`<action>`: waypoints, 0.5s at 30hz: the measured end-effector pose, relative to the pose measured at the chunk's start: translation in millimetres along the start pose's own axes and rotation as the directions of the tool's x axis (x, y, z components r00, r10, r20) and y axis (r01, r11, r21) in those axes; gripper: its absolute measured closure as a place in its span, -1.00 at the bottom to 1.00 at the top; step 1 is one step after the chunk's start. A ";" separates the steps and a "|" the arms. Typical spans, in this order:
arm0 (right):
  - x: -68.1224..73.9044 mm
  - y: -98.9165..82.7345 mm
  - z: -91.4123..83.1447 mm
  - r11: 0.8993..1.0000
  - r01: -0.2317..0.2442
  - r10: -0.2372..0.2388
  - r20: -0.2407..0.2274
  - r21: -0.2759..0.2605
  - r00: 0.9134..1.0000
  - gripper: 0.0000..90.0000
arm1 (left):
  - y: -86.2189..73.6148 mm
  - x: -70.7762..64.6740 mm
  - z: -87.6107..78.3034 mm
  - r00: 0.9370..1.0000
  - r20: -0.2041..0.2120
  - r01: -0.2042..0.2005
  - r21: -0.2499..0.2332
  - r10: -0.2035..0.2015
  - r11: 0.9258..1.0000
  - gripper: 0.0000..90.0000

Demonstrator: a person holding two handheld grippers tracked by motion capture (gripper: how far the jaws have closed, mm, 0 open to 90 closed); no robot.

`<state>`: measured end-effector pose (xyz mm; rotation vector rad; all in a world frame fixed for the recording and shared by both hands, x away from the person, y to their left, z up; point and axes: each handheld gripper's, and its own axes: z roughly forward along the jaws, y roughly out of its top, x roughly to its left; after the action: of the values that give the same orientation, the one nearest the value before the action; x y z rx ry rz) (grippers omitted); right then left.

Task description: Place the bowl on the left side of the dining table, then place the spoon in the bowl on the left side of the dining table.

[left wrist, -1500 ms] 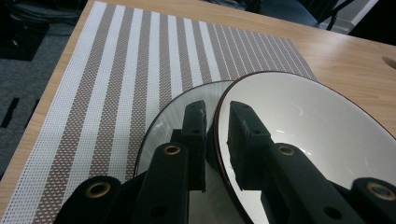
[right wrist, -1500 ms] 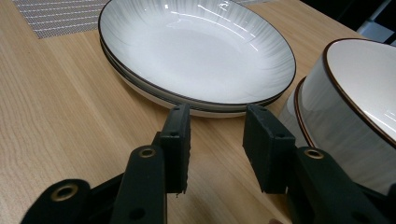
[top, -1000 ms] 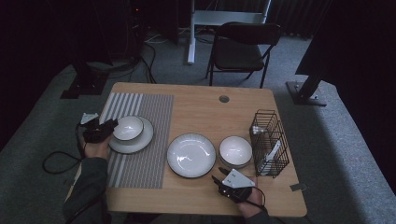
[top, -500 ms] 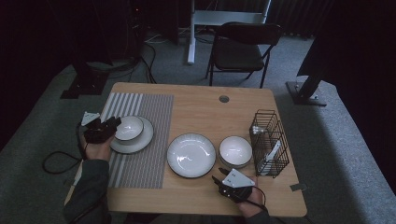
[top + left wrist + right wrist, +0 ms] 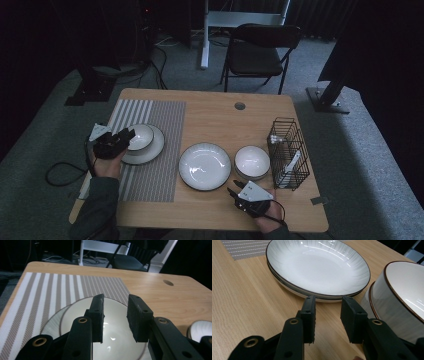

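Observation:
A small white bowl (image 5: pixel 140 136) (image 5: pixel 115 336) sits in a white plate (image 5: pixel 150 150) (image 5: pixel 51 326) on the striped placemat (image 5: pixel 155 125). My left gripper (image 5: pixel 126 135) (image 5: pixel 115 317) hovers at the bowl's left rim. Its jaws have just been opening and stand open, with nothing between the pads. Two stacked large white plates (image 5: pixel 205 166) (image 5: pixel 317 267) lie mid-table. My right gripper (image 5: pixel 234 189) (image 5: pixel 328 318) sits low just in front of their near rim. Its jaws have just been closing but are open over bare wood. White bowls (image 5: pixel 252 161) (image 5: pixel 404 290) stand to its right.
A black wire basket (image 5: pixel 287 152) stands at the table's right edge, close to the bowls. The wooden table (image 5: pixel 220 117) has a cable hole (image 5: pixel 240 106) at the back. A folding chair (image 5: pixel 260 52) stands behind the table.
The left gripper has shifted slightly at the bowl's rim. The right hand has kept still in front of the large plates.

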<state>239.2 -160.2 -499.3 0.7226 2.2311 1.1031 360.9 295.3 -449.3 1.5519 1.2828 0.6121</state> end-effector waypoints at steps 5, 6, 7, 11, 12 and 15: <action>-3.8 3.2 -6.9 1.000 -0.018 0.018 0.017 -0.015 1.000 0.39 | -11.6 -11.4 -5.2 0.999 0.039 -0.026 0.010 0.026 1.000 0.43; -5.0 3.8 -8.3 1.000 -0.022 0.022 0.019 -0.019 1.000 0.39 | -13.0 -12.6 -5.9 0.999 0.045 -0.029 0.013 0.028 0.999 0.42; -6.0 4.4 -9.3 0.999 -0.030 0.030 0.021 -0.021 0.999 0.39 | -14.3 -13.8 -6.9 0.998 0.050 -0.031 0.013 0.030 0.999 0.42; -9.2 6.8 -12.4 0.999 -0.044 0.045 0.027 -0.024 0.999 0.39 | -17.9 -17.5 -11.4 0.996 0.077 -0.037 0.014 0.036 0.999 0.40; -10.1 7.6 -13.1 0.999 -0.046 0.046 0.028 -0.021 0.999 0.39 | -21.4 -21.5 -14.1 0.994 0.097 -0.055 0.019 0.053 0.998 0.40; -11.7 11.0 -15.1 0.999 -0.049 0.049 0.036 -0.016 0.998 0.40 | -27.8 -28.5 -18.2 0.989 0.125 -0.086 0.024 0.082 0.996 0.38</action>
<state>239.8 -170.3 -479.7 0.7888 2.1823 1.1203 324.7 274.1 -461.8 1.6486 1.1426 0.5434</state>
